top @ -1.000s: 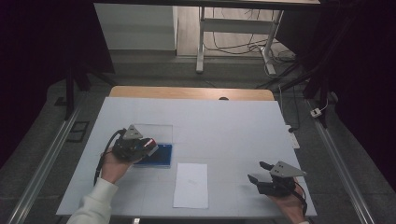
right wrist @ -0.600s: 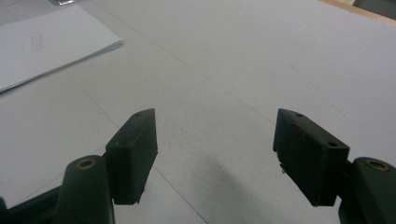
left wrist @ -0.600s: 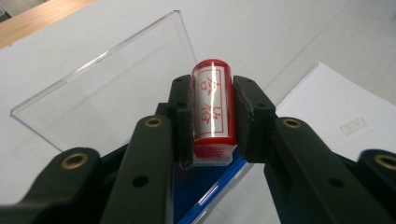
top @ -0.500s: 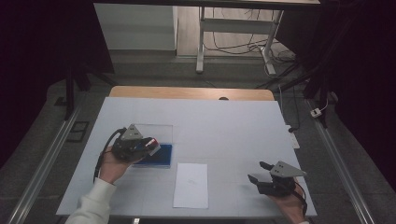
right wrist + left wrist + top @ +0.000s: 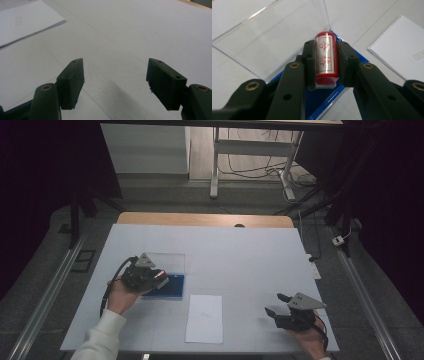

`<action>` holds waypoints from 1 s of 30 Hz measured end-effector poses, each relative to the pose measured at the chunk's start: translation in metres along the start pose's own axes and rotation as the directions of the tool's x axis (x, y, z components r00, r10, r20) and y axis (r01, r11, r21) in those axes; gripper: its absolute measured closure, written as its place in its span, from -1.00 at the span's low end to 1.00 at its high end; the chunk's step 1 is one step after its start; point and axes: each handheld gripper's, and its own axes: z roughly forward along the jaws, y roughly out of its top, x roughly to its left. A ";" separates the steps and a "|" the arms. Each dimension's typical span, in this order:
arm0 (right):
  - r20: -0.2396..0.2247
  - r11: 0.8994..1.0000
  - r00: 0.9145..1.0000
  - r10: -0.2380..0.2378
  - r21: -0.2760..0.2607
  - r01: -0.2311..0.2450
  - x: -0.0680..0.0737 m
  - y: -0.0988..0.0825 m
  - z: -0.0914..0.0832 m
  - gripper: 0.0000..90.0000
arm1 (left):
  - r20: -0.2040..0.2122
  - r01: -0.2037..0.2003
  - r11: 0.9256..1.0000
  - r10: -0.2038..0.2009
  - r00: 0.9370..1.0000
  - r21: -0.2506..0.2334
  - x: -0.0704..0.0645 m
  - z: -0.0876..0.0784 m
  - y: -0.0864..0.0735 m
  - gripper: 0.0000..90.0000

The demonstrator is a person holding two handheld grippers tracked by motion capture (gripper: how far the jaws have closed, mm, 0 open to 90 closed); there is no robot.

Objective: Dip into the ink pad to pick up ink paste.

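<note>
My left gripper (image 5: 326, 61) is shut on a red cylindrical stamp (image 5: 326, 56) with red characters on its white label. The stamp hangs over a blue ink pad (image 5: 322, 102) whose clear lid (image 5: 274, 37) lies open behind it. In the high view the left gripper (image 5: 159, 279) is at the left of the table, over the blue pad (image 5: 170, 287). A white sheet of paper (image 5: 205, 318) lies near the front middle. My right gripper (image 5: 276, 305) rests at the front right, open, nothing between its black jaws (image 5: 115, 85).
A white table top (image 5: 240, 255) with a wooden strip (image 5: 200, 219) along its far edge. The paper (image 5: 22, 20) shows at the upper left of the right gripper view. Cables and table legs stand on the floor beyond.
The left gripper with the stamp has shifted slightly over the blue pad. The right gripper has stayed where it was.
</note>
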 end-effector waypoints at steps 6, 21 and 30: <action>0.002 1.000 1.000 -0.001 0.002 0.001 0.000 0.000 0.000 -0.33 | -0.010 -0.005 0.999 0.005 1.000 0.034 0.000 0.006 0.000 0.57; 0.002 1.000 1.000 -0.001 0.006 0.000 0.000 -0.001 0.000 -0.33 | -0.021 -0.023 0.998 0.024 0.999 0.065 -0.002 0.018 -0.003 0.57; 0.005 1.000 1.000 -0.003 0.008 0.002 0.000 -0.001 -0.001 -0.33 | -0.027 -0.021 0.997 0.023 0.999 0.070 -0.001 0.021 -0.006 0.57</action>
